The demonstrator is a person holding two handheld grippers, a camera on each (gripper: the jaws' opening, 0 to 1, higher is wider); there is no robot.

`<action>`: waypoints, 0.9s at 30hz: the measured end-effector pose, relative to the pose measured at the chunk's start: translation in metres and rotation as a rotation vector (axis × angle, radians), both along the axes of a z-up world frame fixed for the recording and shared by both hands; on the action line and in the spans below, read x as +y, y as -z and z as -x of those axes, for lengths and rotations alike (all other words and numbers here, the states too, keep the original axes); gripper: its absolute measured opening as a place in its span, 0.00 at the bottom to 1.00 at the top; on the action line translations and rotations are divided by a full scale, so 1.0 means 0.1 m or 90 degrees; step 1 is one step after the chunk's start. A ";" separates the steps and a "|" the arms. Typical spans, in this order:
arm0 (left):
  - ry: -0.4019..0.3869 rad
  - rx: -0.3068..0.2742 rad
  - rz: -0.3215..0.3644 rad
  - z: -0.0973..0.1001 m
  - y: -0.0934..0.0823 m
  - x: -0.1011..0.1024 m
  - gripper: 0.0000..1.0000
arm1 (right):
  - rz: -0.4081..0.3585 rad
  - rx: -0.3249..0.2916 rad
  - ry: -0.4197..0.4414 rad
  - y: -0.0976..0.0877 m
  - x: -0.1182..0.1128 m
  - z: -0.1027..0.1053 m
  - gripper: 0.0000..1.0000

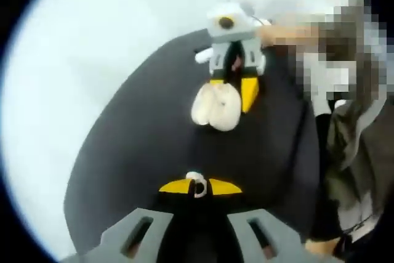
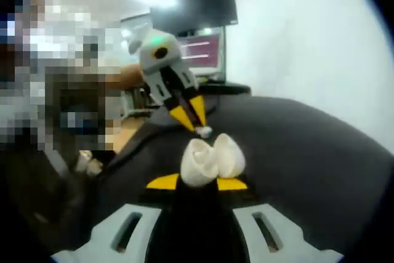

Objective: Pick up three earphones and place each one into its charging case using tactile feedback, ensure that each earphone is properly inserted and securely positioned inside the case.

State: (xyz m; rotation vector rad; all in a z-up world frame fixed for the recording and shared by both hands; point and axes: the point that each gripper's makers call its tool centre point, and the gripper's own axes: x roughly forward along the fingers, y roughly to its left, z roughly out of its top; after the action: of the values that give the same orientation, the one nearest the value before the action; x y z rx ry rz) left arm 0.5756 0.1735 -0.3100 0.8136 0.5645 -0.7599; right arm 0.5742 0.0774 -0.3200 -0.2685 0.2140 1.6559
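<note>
My left gripper [image 1: 197, 187] is shut on a small white earphone [image 1: 196, 184] pinched between its yellow tips. My right gripper [image 2: 198, 183] is shut on a white charging case [image 2: 212, 159], whose lid stands open like a clamshell. In the left gripper view the case [image 1: 215, 108] hangs from the right gripper [image 1: 233, 95] a short way beyond the earphone. In the right gripper view the left gripper [image 2: 197, 124] slants down from above, and its earphone [image 2: 203, 131] sits just over the case's far edge. Whether they touch is unclear.
A black mat [image 1: 141, 152] covers the table under both grippers, with a white wall [image 2: 308, 41] behind it. A dark monitor [image 2: 203, 7] and a lit screen stand at the back. A person's sleeve [image 1: 354, 152] is close on one side.
</note>
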 end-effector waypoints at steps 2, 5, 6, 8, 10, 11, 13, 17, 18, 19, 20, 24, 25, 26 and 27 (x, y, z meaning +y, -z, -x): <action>-0.009 -0.002 0.007 -0.02 -0.02 0.04 0.06 | 0.000 -0.001 0.000 0.00 0.00 0.00 0.22; -0.016 -0.015 0.023 -0.01 -0.09 0.08 0.06 | 0.000 -0.001 0.000 0.00 0.00 0.00 0.22; -0.016 -0.019 0.024 0.00 -0.10 0.09 0.06 | 0.000 0.000 0.000 0.00 0.00 0.00 0.22; -0.011 -0.029 0.026 0.03 -0.12 0.13 0.06 | 0.000 -0.001 0.000 0.00 0.00 -0.01 0.22; -0.002 -0.033 0.020 0.06 -0.10 0.16 0.06 | 0.000 -0.001 0.000 0.00 0.00 -0.01 0.22; 0.009 -0.039 0.013 0.08 -0.07 0.18 0.06 | 0.000 -0.001 0.000 0.00 0.00 0.00 0.22; 0.019 -0.042 0.013 0.10 -0.02 0.19 0.06 | 0.000 -0.001 0.000 0.00 0.00 0.00 0.22; 0.035 -0.066 0.042 0.11 0.01 0.13 0.07 | 0.000 -0.001 0.000 0.00 0.00 0.00 0.22; 0.034 -0.070 0.048 0.10 0.03 0.12 0.07 | -0.001 -0.001 0.000 0.00 0.00 -0.01 0.22; 0.034 -0.073 0.048 0.10 0.05 0.11 0.06 | -0.001 -0.001 0.000 0.00 0.00 -0.01 0.22; 0.033 -0.077 0.047 0.09 0.07 0.11 0.06 | -0.001 -0.001 0.000 0.00 0.00 -0.01 0.22; 0.035 -0.093 0.054 0.06 0.10 0.09 0.02 | -0.001 0.000 -0.001 0.00 -0.01 -0.01 0.22; 0.034 -0.094 0.057 0.06 0.10 0.09 0.02 | -0.001 0.000 -0.001 0.00 -0.01 -0.01 0.22; 0.034 -0.093 0.059 0.05 0.10 0.09 0.02 | -0.001 0.000 -0.001 0.00 -0.01 -0.01 0.22; 0.034 -0.090 0.059 0.05 0.09 0.09 0.01 | -0.001 0.000 -0.001 0.00 -0.01 -0.01 0.22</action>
State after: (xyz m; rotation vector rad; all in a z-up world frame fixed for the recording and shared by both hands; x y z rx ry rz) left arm 0.5703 0.1826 -0.3194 0.7910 0.3803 -0.7652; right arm 0.5750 0.0766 -0.3198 -0.2672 0.2123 1.6578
